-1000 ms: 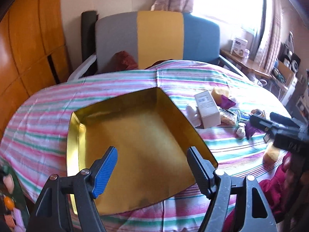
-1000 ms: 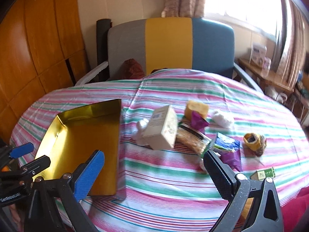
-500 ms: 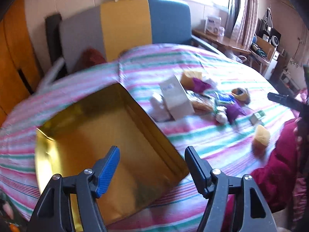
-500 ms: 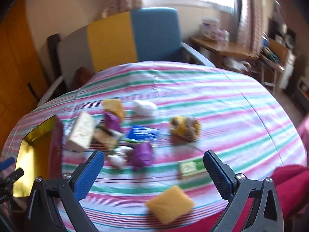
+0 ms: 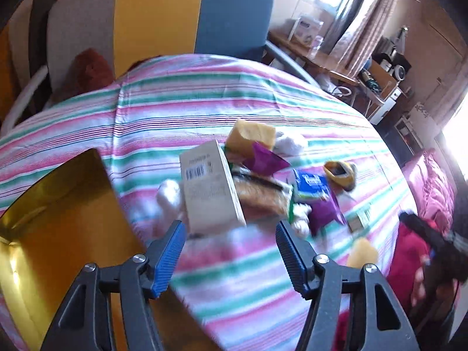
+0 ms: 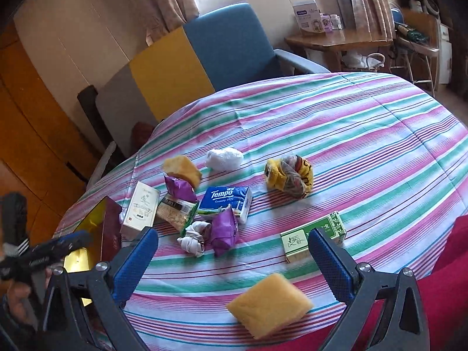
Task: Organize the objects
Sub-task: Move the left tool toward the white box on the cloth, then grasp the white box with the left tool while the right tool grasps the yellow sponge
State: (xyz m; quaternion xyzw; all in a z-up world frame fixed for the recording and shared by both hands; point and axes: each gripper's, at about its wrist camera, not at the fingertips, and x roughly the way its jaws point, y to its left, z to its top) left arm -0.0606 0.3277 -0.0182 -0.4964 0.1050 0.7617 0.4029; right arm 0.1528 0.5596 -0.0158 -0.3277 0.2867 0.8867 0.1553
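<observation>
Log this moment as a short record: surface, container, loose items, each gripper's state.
surface: striped tablecloth
container: gold tray, nothing visible inside, at the cloth's left
loose items: white carton, Tempo tissue pack, green box, yellow sponge, all outside the tray
left gripper: jaws closing, nothing between them, aimed toward the carton
right gripper: open, holding nothing, above the sponge
</observation>
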